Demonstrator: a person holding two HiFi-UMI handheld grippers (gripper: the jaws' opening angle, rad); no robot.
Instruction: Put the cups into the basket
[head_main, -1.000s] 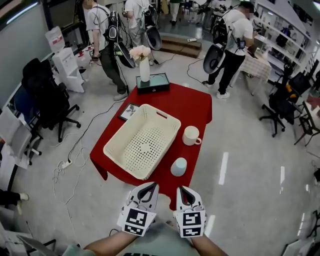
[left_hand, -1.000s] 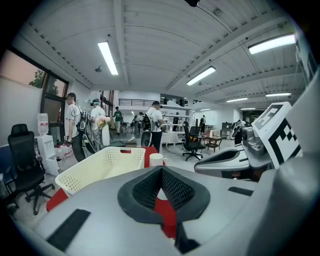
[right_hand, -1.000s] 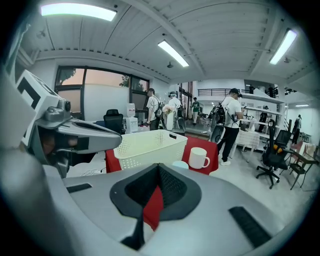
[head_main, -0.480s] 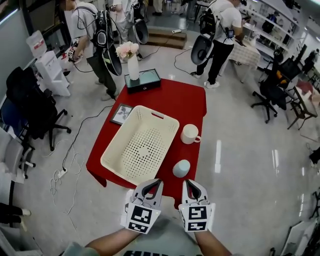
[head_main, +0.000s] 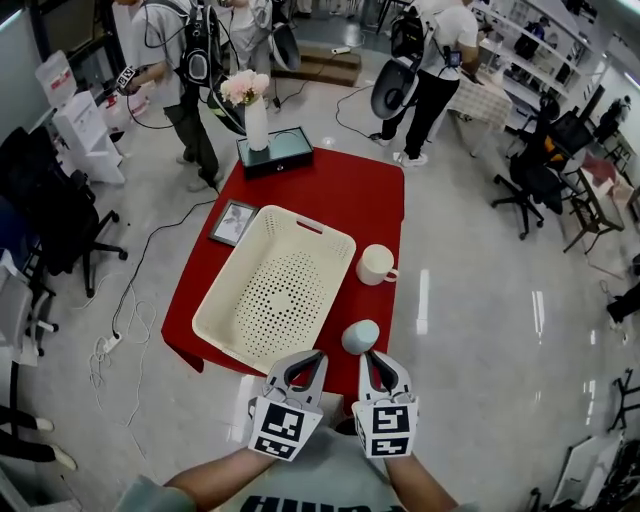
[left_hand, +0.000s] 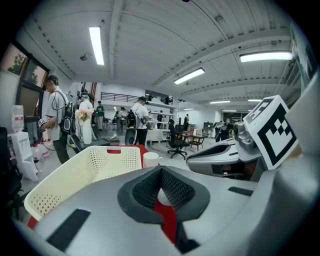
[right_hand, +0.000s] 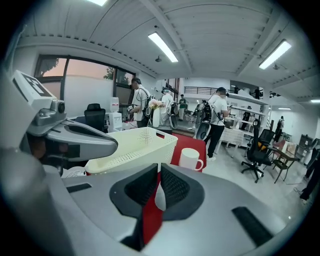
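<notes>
Since a second ago you have brought both tongs forward, so their tips now sit at the near edge of the red table (head_main: 350, 195) instead of hanging short of it. Your left gripper (head_main: 305, 362) has its jaws pressed together with nothing between them. Your right gripper (head_main: 378, 362) is the same, closed tight and empty. The two are side by side and close, marker cubes toward you.

The handleless pale cup (head_main: 360, 336) stands upright on the table's near right corner, just beyond the right gripper's tips and not touched by either tool. The white mug (head_main: 376, 264) stands farther back along the right edge, its handle turned to the right, just beside the basket (head_main: 275, 285) but apart from it. The basket lies tilted across the table's middle and holds nothing (both cups are still outside it).

From the right gripper view, the mug (right_hand: 191, 158) shows past the closed jaws, right of the basket (right_hand: 140, 145). Behind the basket are a picture frame (head_main: 233, 222) and a vase of flowers (head_main: 256, 120).
</notes>
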